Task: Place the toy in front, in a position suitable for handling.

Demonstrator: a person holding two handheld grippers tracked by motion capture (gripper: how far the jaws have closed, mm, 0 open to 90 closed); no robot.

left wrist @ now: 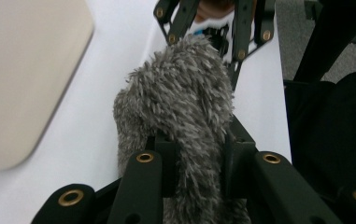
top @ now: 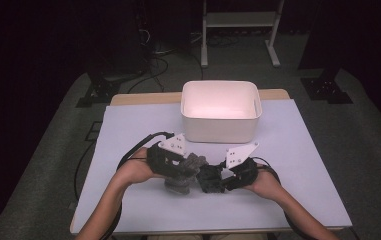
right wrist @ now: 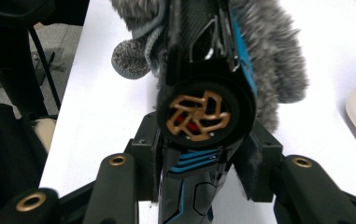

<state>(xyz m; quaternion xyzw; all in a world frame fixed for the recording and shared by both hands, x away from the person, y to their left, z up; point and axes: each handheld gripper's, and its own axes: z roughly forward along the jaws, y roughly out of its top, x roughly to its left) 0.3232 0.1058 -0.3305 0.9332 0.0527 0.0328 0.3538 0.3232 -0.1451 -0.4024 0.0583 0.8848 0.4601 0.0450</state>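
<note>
A grey fluffy mitt-like cloth (top: 190, 164) lies just in front of the white bin, between my two hands. My left gripper (top: 182, 172) is shut on it; in the left gripper view the jaws (left wrist: 196, 154) squeeze the fluffy cloth (left wrist: 185, 102) at its near end. A black toy car (top: 210, 180) with blue stripes sits in my right gripper (top: 219, 176). The right gripper view has that gripper (right wrist: 203, 158) shut on the car (right wrist: 199, 70), a bronze wheel (right wrist: 196, 114) facing the camera. The car's far end is pushed into the fluffy cloth (right wrist: 274, 51).
A white plastic bin (top: 220, 131) stands at the back middle of the pale table sheet (top: 303, 165), close behind both grippers; its corner is the pale shape (left wrist: 21, 79) in the left gripper view. Cables trail off both sides. A metal frame (top: 238, 20) stands on the floor beyond.
</note>
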